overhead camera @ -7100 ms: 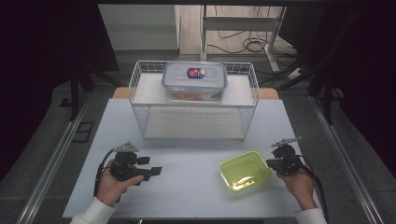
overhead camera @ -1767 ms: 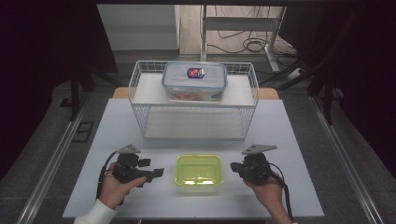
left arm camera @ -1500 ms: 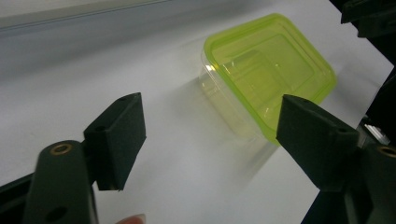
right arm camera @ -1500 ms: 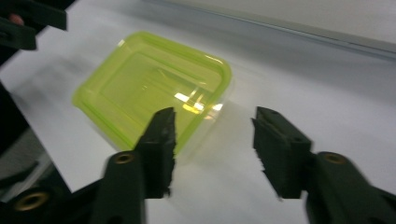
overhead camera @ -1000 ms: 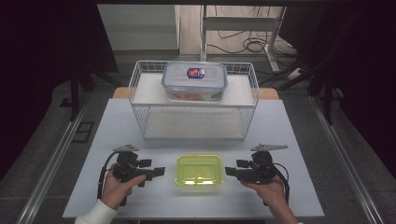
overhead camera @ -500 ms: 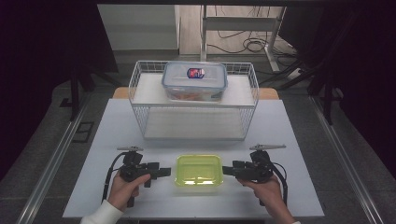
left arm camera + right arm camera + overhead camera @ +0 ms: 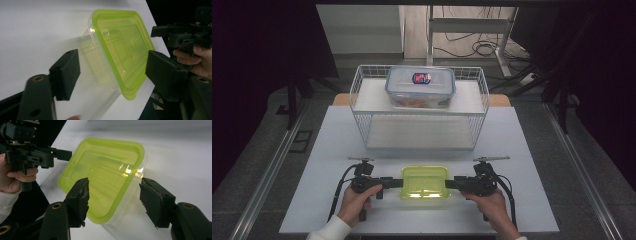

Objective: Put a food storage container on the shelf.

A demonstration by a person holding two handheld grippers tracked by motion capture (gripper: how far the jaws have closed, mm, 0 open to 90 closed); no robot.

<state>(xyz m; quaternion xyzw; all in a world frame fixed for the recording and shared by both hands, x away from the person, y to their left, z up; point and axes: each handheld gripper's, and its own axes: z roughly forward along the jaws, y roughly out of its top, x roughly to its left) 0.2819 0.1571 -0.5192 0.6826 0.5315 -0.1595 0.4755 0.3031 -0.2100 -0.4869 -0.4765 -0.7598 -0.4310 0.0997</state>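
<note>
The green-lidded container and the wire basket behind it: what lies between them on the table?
Nothing: in the high view a bare strip of white table separates the green-lidded container from the wire basket.

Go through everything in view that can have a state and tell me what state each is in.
Clear plastic box with green lid: lid on, upright on table between both claws.
Clear lidded food box: closed, on wire basket.
White wire basket: upright.
Left claw: just closing, pads off box.
Right claw: just closing, pads off box.
</note>
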